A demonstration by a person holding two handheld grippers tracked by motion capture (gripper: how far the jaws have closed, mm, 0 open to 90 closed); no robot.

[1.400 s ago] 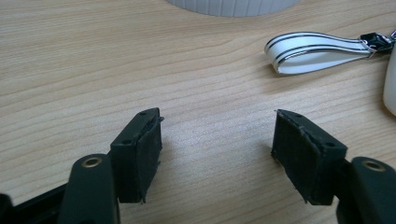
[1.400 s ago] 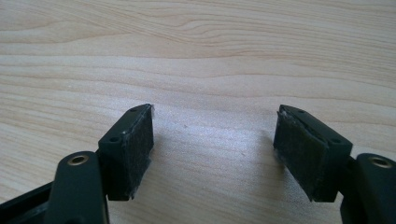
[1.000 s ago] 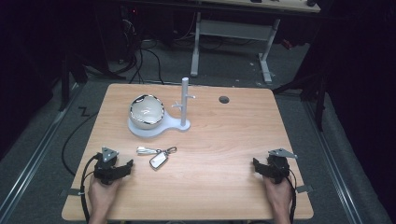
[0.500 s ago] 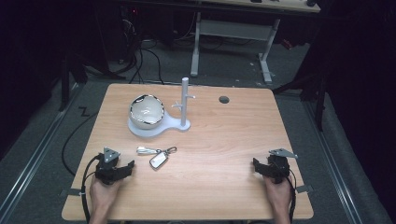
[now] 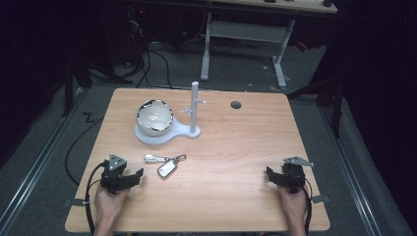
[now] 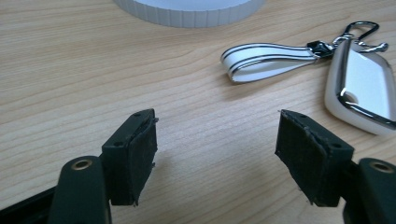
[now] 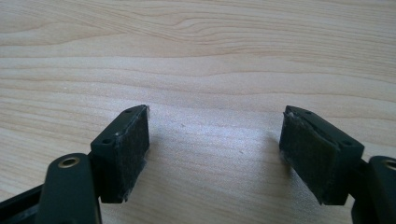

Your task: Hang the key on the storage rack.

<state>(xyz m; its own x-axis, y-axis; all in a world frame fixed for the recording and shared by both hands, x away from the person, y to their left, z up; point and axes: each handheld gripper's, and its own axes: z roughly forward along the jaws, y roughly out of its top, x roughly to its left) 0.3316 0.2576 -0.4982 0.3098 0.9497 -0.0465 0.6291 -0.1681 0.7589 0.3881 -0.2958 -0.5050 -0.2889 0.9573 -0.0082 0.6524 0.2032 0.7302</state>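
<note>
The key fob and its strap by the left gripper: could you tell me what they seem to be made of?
The key fob looks like glossy white plastic with a chrome-like rim that mirrors light. The strap seems white leather or imitation, dark-edged and folded into a loop; which one is unclear.

I hold the left gripper [image 5: 129, 178] low at the near left, jaws spread wide and empty, pointing forward and to the right. I hold the right gripper [image 5: 276, 177] low at the near right, jaws equally wide, gripping nothing.
</note>
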